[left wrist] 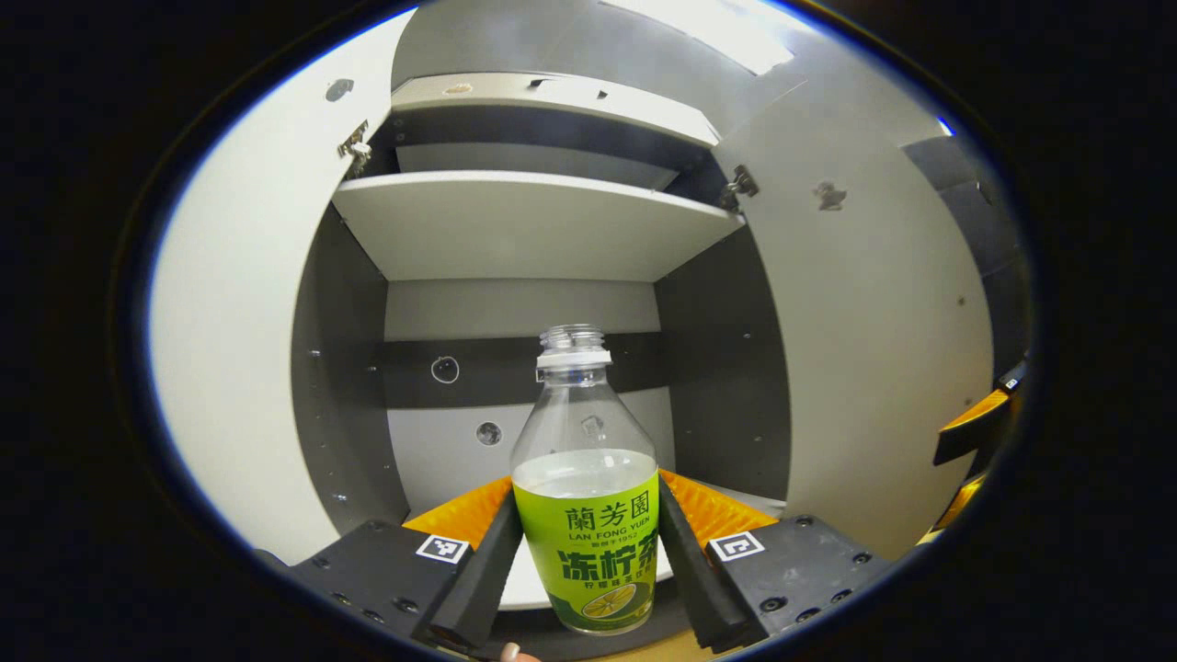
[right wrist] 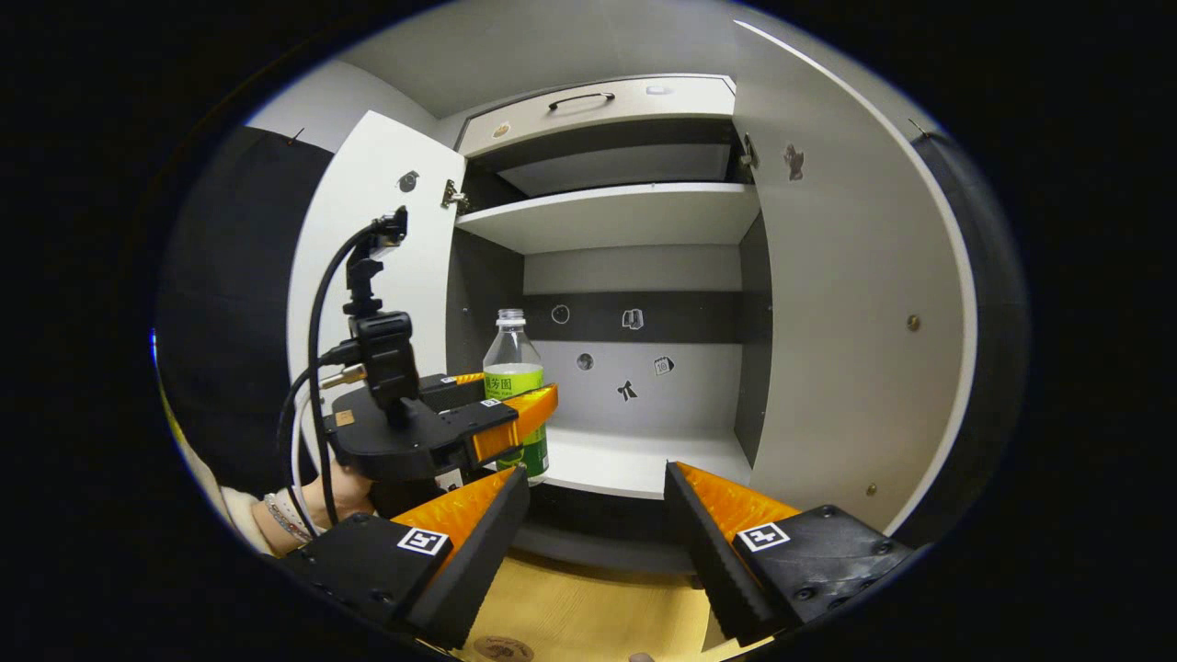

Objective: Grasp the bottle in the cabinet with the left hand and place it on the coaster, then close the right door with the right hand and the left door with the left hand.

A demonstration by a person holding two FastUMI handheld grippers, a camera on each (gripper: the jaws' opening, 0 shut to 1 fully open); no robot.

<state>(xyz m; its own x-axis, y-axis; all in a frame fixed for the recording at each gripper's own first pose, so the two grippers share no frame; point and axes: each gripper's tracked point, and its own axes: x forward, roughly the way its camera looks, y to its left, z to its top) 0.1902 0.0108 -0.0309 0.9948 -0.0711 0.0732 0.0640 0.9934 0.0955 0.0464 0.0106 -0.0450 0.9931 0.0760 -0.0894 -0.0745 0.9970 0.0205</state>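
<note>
Left gripper (left wrist: 588,561): both fingers (left wrist: 487,570) pressed against the label band of the bottle (left wrist: 586,496), one on each side, clamped low on its body. Seen from the right gripper view, the same left gripper (right wrist: 497,418) reaches into the cabinet (right wrist: 634,276) with the bottle (right wrist: 515,386) between its fingers; a hand (right wrist: 345,492) with a bracelet holds it from below.

Right gripper (right wrist: 598,542): fingers wide apart, holding nothing, touching nothing, hovering in front of the cabinet's lower opening above a wooden surface (right wrist: 588,616).

Bottle upright, long axis vertical, neck up, no cap on the threaded mouth. Clear plastic, partly filled with pale liquid up to about the top of the label. It stands near the front edge of the lower shelf (right wrist: 634,464), towards the left side.

Label green, printed side facing the left gripper's camera; it carries large Chinese characters, a line of Latin lettering and a lemon slice picture near the base.

Both doors open: left door (right wrist: 386,239) and right door (right wrist: 846,303) swung outward. Small stickers on the back wall.
</note>
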